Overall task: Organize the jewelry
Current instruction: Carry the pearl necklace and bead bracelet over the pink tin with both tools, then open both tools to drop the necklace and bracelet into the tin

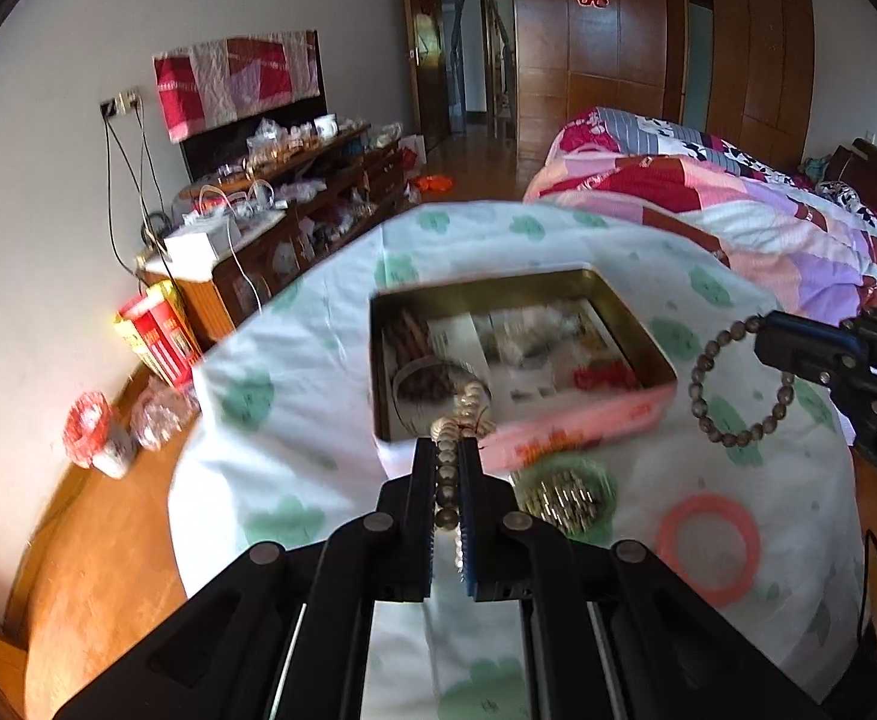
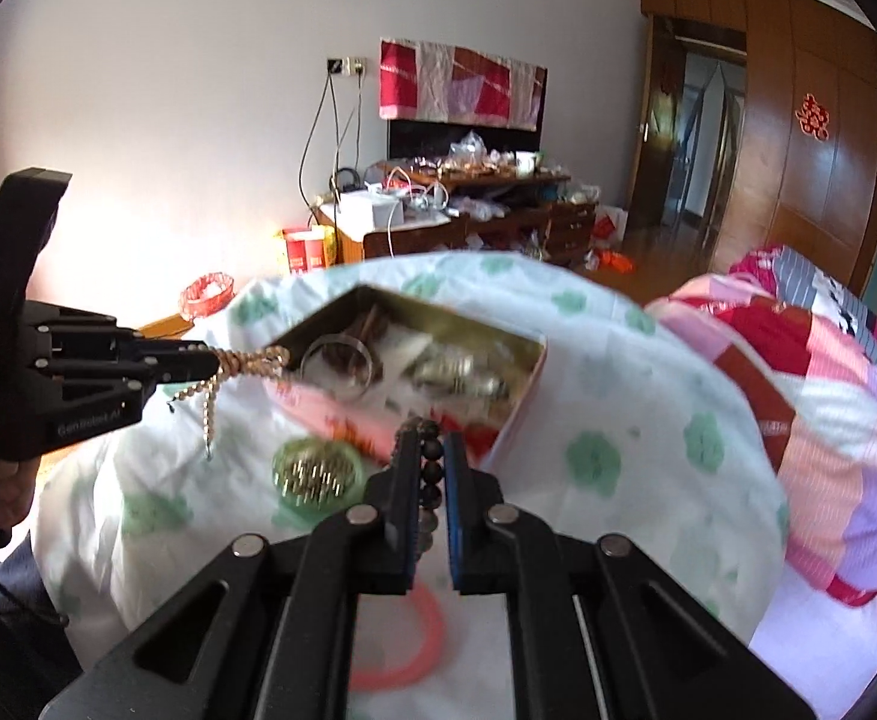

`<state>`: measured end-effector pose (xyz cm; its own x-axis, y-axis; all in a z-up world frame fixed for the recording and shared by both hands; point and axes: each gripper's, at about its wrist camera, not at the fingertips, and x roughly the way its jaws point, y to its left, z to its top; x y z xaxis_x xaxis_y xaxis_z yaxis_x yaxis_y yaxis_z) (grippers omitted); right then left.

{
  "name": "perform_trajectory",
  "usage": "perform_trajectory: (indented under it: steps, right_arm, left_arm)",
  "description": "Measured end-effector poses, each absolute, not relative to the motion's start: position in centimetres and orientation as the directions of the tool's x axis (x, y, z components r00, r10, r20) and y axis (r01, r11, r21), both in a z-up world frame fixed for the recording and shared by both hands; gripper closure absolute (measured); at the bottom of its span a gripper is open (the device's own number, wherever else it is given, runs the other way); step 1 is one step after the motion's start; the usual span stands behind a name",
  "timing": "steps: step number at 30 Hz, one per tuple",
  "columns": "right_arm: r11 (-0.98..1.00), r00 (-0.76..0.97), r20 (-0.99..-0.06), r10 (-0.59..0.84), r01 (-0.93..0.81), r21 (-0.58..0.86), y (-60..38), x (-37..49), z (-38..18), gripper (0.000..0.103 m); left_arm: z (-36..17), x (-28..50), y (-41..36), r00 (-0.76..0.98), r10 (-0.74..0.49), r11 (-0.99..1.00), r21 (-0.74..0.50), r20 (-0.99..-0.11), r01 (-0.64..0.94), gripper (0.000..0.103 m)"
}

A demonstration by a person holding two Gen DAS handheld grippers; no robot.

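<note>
Bead strings are hanging pinched: pale one (image 1: 447,468) in left hand-held gripper (image 1: 447,450), dark bracelet (image 1: 738,384) in right hand-held gripper (image 2: 429,450), above the desk (image 1: 294,420).

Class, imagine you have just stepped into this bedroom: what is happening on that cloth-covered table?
A person is sorting jewelry with a handheld gripper in each hand. The left gripper is shut on a strand of pale gold beads, held over the near edge of the open tin. The right gripper is shut on a dark bead bracelet, which hangs in the air beside the tin. A pink bangle and a gold beaded piece lie on the floral cloth.
</note>
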<state>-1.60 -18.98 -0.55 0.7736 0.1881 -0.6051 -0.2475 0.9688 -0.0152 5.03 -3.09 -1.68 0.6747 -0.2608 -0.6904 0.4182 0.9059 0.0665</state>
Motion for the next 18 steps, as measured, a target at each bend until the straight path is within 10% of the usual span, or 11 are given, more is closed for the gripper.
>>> perform_trajectory:
  steps: [18]
  right_arm:
    - [0.978,0.777,-0.601,0.184,-0.206,0.033,-20.5,7.5,-1.0,0.094]
  left_arm:
    - [-1.9,12.6,-5.2,0.696,-0.181,0.905,0.159,-0.694,0.394,0.097]
